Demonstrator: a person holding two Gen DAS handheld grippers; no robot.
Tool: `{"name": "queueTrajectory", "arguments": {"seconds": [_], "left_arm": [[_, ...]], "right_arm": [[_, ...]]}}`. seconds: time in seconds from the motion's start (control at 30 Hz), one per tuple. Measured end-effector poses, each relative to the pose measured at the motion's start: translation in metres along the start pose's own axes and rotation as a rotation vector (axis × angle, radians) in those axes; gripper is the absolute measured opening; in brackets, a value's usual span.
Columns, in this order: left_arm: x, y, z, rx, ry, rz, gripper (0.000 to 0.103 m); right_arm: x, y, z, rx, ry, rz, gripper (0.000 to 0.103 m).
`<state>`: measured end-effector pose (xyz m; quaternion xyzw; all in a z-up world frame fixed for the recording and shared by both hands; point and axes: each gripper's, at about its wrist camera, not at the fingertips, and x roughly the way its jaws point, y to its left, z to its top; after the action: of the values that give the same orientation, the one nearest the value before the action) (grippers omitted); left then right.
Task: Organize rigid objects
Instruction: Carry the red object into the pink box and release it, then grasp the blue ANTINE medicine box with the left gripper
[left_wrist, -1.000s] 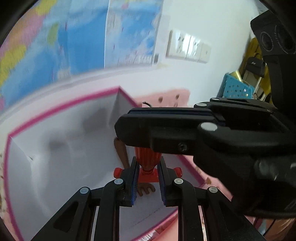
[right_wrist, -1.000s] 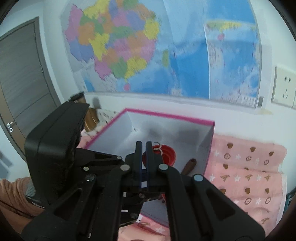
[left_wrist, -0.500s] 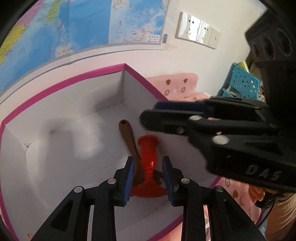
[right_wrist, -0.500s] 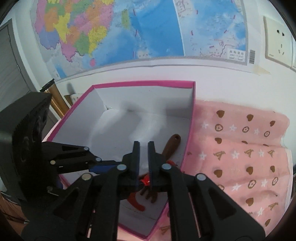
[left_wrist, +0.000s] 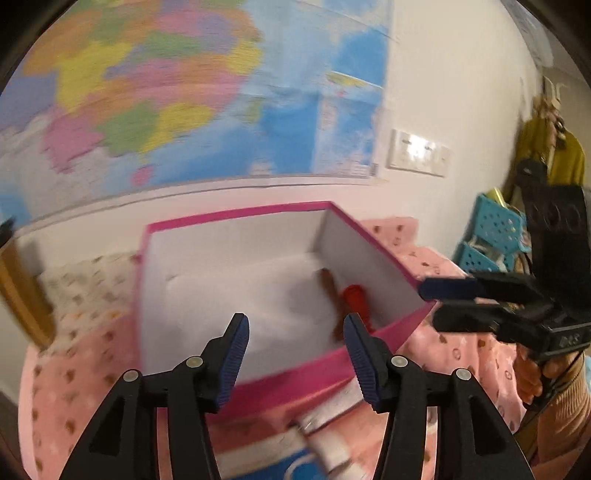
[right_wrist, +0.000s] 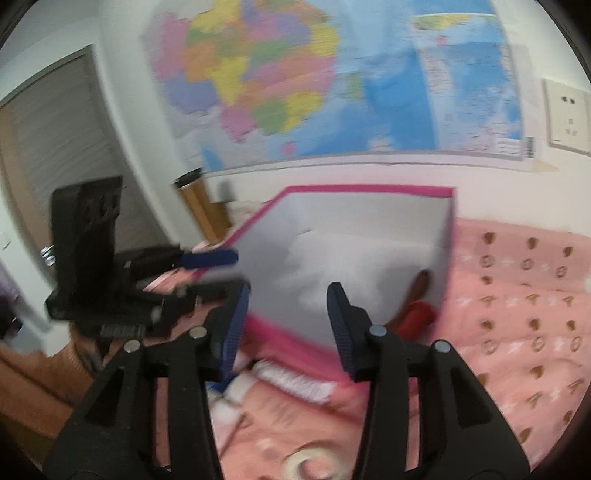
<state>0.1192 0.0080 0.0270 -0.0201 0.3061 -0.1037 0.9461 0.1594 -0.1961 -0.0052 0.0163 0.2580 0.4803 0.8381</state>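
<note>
Both grippers hang wide and empty over the near rim of the pink-edged box. The left gripper has its blue pads spread apart, gripping nothing; the right gripper is just as splayed, nothing between its fingers. Inside the box, tucked against the right-hand wall near its front corner, the red piece lies beside the brown wooden handle, the two touching or nearly so. The box sits on the pink patterned cloth; a tape roll rests at the cloth's near edge.
</note>
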Motion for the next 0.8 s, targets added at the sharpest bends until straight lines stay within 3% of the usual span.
{"name": "queueTrajectory", "arguments": {"seconds": [0.33, 0.8], "left_arm": [[-0.019, 0.055, -0.063, -0.153, 0.096, 0.114, 0.055], [-0.018, 0.067, -0.112, -0.246, 0.191, 0.073, 0.055]], "right_arm": [[0.047, 0.029, -0.039, 0.069, 0.152, 0.118, 0.048], [0.103, 0.044, -0.073, 0.086, 0.273, 0.048, 0.048]]}}
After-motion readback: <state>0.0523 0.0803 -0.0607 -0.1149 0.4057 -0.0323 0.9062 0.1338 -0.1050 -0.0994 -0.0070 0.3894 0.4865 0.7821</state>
